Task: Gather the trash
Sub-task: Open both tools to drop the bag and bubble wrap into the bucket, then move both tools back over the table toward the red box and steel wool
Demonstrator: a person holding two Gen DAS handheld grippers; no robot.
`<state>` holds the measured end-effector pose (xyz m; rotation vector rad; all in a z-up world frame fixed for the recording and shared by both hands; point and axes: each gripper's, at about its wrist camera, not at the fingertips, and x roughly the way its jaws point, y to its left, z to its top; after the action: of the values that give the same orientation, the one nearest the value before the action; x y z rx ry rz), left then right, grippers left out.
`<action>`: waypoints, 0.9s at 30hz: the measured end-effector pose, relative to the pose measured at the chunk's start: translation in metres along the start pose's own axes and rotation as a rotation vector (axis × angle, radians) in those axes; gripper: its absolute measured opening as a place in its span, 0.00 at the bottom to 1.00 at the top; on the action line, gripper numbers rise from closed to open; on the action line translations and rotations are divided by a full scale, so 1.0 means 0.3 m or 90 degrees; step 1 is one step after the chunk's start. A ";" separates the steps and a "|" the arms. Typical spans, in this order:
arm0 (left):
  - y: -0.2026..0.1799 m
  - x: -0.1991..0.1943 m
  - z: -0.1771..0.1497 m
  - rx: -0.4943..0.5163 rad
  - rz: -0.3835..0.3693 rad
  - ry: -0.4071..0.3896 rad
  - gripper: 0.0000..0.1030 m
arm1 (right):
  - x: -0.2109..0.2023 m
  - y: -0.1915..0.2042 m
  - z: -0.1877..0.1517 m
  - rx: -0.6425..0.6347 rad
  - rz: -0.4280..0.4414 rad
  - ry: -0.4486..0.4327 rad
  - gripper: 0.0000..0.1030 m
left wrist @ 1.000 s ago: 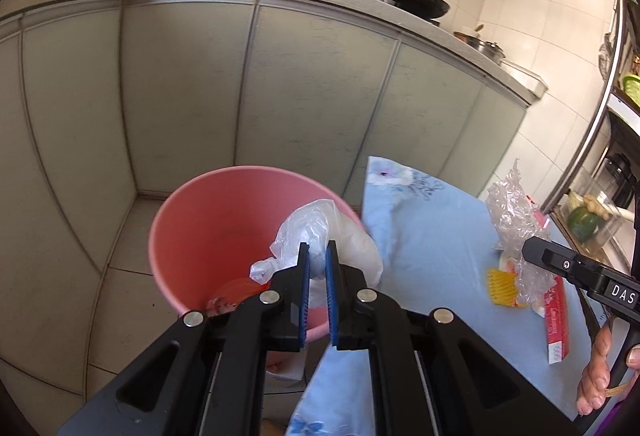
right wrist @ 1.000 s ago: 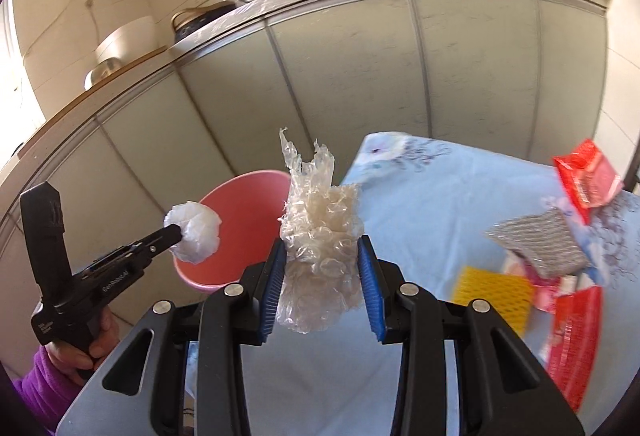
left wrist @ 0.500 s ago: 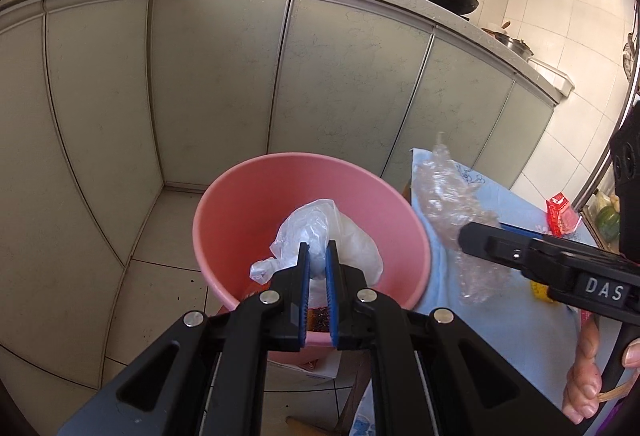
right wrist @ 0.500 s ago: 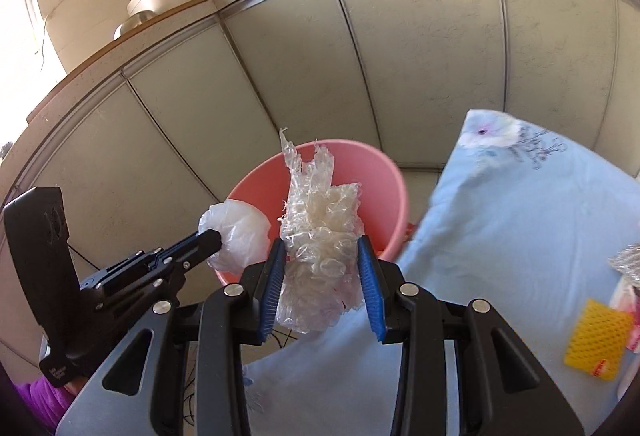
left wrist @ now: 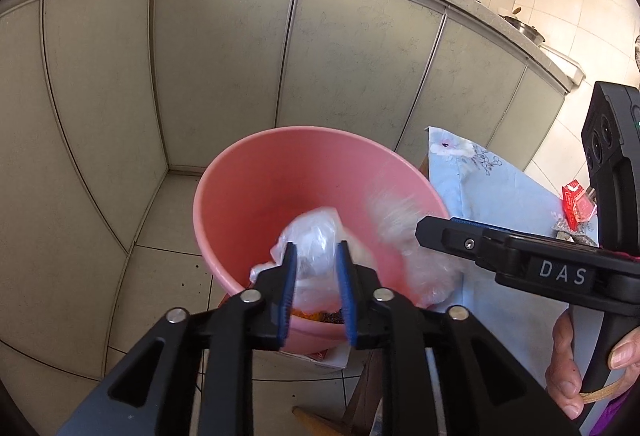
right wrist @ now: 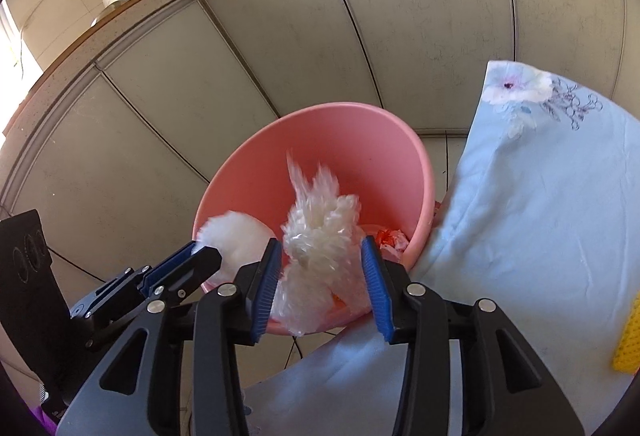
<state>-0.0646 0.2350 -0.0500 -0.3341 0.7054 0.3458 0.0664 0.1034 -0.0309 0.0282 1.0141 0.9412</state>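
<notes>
Both grippers over the pink bin [left wrist: 280,172], each letting go of its bit of plastic.

The left gripper [left wrist: 318,276] hangs above the bin's near rim, its blue pads spreading with the white crumpled bag [left wrist: 316,240] loose between them. The right gripper [right wrist: 322,278] is also over the bin, jaws widening around a clear bubble-wrap wad [right wrist: 320,236] (blurred, so I cannot tell whether the pads touch it). Inside the bin, at the bottom, lies red and orange rubbish [right wrist: 390,238]. Just right of the bin is the table with its pale blue flowered cloth [right wrist: 540,176]; a yellow foam net [right wrist: 628,340] sits further right of the bin, on the cloth.
</notes>
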 end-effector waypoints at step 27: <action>-0.055 -0.074 0.006 0.016 -0.014 -0.013 0.29 | -0.166 0.014 -0.081 -0.044 -0.024 -0.052 0.43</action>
<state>-0.0725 0.2165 -0.0308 -0.3135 0.6853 0.3187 0.0366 0.0627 -0.0073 -0.0104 0.9024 0.9331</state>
